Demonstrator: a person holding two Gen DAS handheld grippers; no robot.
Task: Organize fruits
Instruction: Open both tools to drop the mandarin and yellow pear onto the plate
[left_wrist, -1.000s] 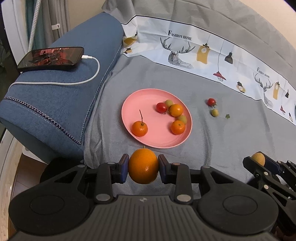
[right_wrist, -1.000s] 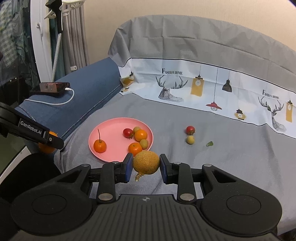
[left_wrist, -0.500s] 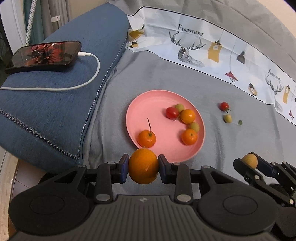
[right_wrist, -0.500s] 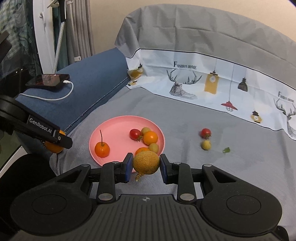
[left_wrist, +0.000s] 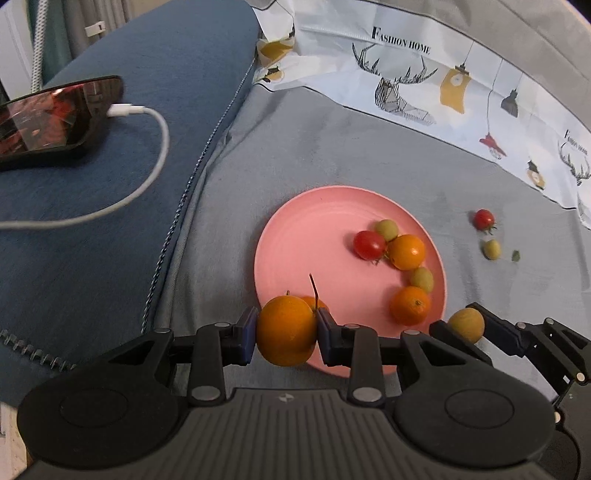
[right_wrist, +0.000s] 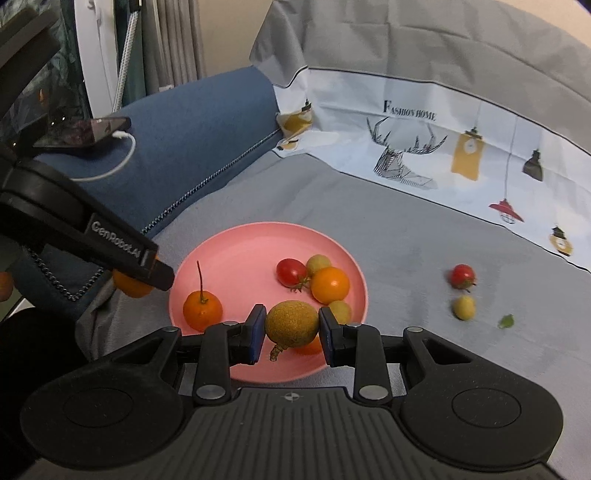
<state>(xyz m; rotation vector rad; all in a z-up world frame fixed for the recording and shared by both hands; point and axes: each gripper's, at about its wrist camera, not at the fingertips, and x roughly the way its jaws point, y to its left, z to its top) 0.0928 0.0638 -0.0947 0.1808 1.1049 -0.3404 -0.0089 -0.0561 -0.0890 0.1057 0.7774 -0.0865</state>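
Both grippers loaded: my left gripper (left_wrist: 287, 331) clamps an orange (left_wrist: 286, 332); right gripper (right_wrist: 292, 329) clamps a yellow-brown fruit (right_wrist: 291, 324), near pink plate (right_wrist: 236, 254).

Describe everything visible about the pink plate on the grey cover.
The pink plate is round, shallow, matte, plastic-looking, with a low raised rim. It lies flat on the grey cover beside the blue cushion. Small oranges, a cherry tomato and small yellow-green fruits rest on it. Both grippers' held fruits overlap its near edge; whether they touch it cannot be told.
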